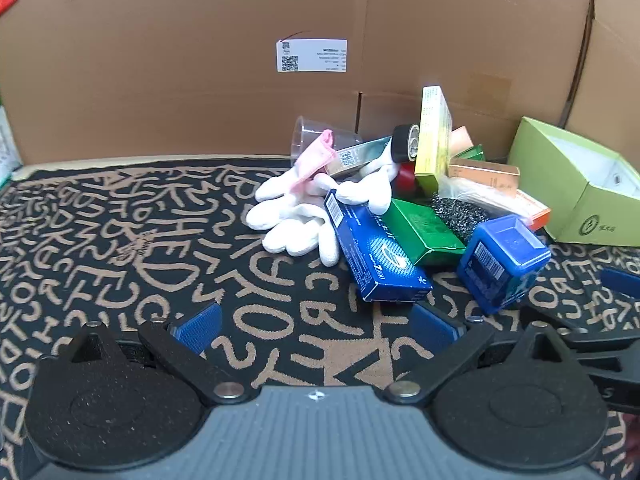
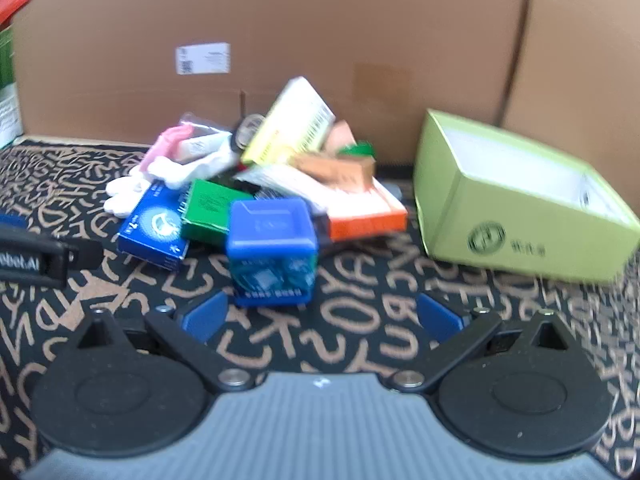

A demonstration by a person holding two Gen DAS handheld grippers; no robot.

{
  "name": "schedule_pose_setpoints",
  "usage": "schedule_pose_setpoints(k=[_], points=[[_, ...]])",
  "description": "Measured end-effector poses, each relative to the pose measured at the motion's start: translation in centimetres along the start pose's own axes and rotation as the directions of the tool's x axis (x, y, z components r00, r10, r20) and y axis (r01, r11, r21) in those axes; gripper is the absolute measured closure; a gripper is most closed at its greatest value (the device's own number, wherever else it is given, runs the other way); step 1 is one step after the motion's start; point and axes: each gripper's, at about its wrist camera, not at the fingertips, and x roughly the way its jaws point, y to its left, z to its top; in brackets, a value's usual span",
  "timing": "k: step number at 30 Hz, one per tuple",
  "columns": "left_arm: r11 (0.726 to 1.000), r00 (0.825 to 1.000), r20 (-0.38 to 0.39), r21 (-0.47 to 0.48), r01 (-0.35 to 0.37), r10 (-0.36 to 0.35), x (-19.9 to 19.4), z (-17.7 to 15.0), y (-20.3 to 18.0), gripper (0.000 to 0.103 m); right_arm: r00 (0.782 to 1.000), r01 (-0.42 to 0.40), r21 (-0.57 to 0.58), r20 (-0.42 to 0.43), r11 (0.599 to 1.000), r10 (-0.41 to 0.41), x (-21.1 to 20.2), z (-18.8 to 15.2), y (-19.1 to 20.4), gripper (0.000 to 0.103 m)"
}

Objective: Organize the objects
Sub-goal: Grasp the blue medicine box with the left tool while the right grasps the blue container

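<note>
Facing the pile, the right hand-held gripper (image 2: 320, 318) and the left hand-held gripper (image 1: 316, 326) hung open and empty. Nearest lay a stiff blue plastic cube-shaped box (image 2: 272, 256) on the patterned worktop (image 2: 360, 320), probably light and slick; its flat sides suited gripping. Its barcode label was unreadable.

Patterned cloth (image 1: 132, 248) is lying bare left of the pile (image 1: 384, 200). A cardboard wall (image 1: 200, 80) is closing the back, and a green box (image 2: 520, 216) is blocking the right.
</note>
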Motion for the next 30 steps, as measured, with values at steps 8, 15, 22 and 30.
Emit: schedule_pose_setpoints(k=[8, 15, 22, 30], points=[[0.994, 0.993, -0.038, 0.005, 0.109, -0.108, 3.4, 1.6, -1.2, 0.001, 0.998, -0.033, -0.054, 0.052, 0.998, 0.036, 3.0, 1.3, 1.2, 0.009], [0.981, 0.982, -0.065, -0.087, 0.172, -0.178, 7.2, 2.2, -1.8, 0.033, 0.994, -0.108, 0.041, 0.040, 0.993, 0.106, 1.4, 0.1, -1.5, 0.046], [0.955, 0.953, -0.082, -0.082, 0.285, -0.292, 5.0, 0.7, -1.6, 0.080, 0.982, -0.188, 0.129, 0.030, 0.974, 0.185, -1.6, -1.7, -4.0, 0.046], [0.956, 0.949, -0.127, -0.080, 0.281, -0.289, -0.1, -3.4, 0.1, 0.079, 0.958, -0.284, 0.248, 0.032, 0.926, 0.285, -4.1, -4.0, -6.8, 0.046]])
